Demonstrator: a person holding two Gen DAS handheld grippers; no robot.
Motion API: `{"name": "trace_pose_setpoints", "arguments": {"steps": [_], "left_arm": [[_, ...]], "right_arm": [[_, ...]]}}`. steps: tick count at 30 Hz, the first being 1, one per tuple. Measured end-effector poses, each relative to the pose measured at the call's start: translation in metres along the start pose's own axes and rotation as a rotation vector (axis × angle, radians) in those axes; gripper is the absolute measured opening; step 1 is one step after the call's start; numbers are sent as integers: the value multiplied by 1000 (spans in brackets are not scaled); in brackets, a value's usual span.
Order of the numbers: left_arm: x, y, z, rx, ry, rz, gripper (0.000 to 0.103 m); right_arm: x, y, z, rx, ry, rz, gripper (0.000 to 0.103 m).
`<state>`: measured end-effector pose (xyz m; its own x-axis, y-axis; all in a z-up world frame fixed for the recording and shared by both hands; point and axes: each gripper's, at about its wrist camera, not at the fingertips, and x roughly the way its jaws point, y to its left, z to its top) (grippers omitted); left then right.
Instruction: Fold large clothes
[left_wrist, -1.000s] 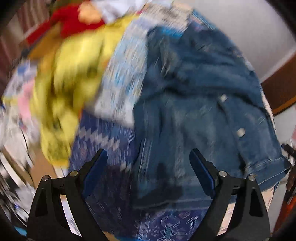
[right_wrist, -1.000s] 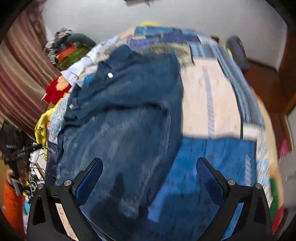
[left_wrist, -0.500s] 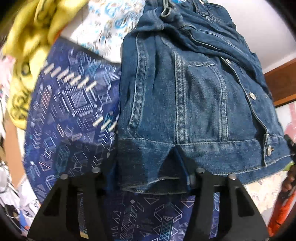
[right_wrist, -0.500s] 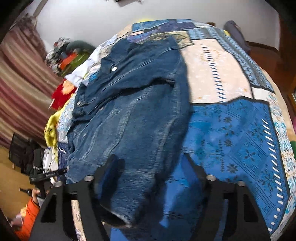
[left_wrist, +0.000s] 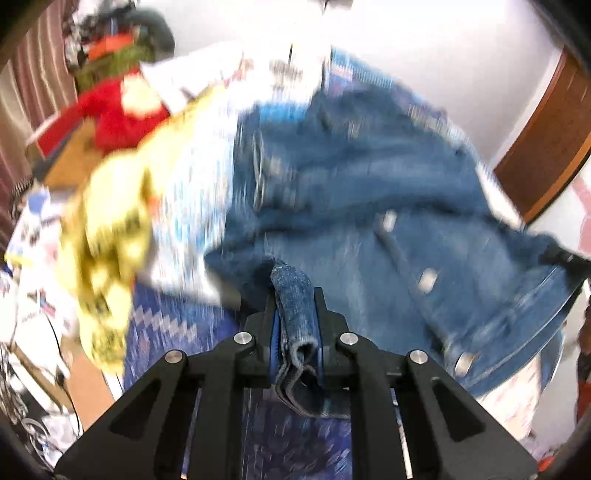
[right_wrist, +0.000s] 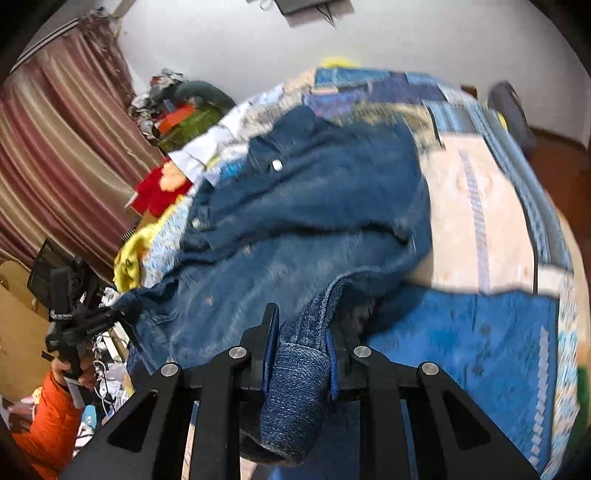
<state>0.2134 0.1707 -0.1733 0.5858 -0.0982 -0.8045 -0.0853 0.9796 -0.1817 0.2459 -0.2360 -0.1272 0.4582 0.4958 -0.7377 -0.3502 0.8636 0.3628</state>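
Note:
A blue denim jacket (left_wrist: 369, 206) with metal buttons lies spread on a patchwork bedspread (right_wrist: 480, 206); it also shows in the right wrist view (right_wrist: 317, 206). My left gripper (left_wrist: 295, 317) is shut on a bunched fold of the jacket's hem and lifts it off the bed. My right gripper (right_wrist: 301, 332) is shut on another part of the hem, with denim hanging out behind the jaws. In the right wrist view the left gripper (right_wrist: 85, 321) holds the jacket's far corner at the left.
A yellow garment (left_wrist: 110, 236), a red one (left_wrist: 118, 114) and a pile of clothes (right_wrist: 184, 107) lie along the bed's left side. Striped curtains (right_wrist: 55, 155) hang at left. A wooden door frame (left_wrist: 546, 140) stands at right.
Both grippers went from open above the jacket, down to its hem, and closed on the denim. They now lift the hem, and the view is blurred by motion.

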Motion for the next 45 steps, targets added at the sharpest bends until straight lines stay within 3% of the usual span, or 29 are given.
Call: {"name": "trace_pose_setpoints", "arguments": {"steps": [5,9,15,20,27,30,35,36,39,40,45], "left_arm": [[-24,-3,76,-29,-164,-19,14],[-17,3,127,-49,-224,-7,13],[32,28,187,-175,-227,27,13],[116,49,226,-212,-137,102,13],[221,72,220,-263,25,159,15],[236,73,212,-238,35,160,16],[236,55,210,-88,44,255,19],[236,52,210,-63,49,274,20],[235,52,212,-38,64,307,30],[230,53,213,-46,64,303,33],[179,60,223,-109,22,248,43]], "right_arm": [[-3,1,47,-2,-115,-30,18],[3,-14,98,61,-190,-37,17],[62,-50,173,171,-185,-86,17],[132,-69,200,155,-130,-156,17],[213,-100,204,166,0,-195,18],[221,-113,201,174,35,-141,18],[204,-131,203,167,92,-20,18],[195,-135,204,170,86,-35,18],[163,-142,207,107,21,-322,18],[151,-148,206,100,15,-352,18],[116,-152,191,103,47,-275,18]]}}
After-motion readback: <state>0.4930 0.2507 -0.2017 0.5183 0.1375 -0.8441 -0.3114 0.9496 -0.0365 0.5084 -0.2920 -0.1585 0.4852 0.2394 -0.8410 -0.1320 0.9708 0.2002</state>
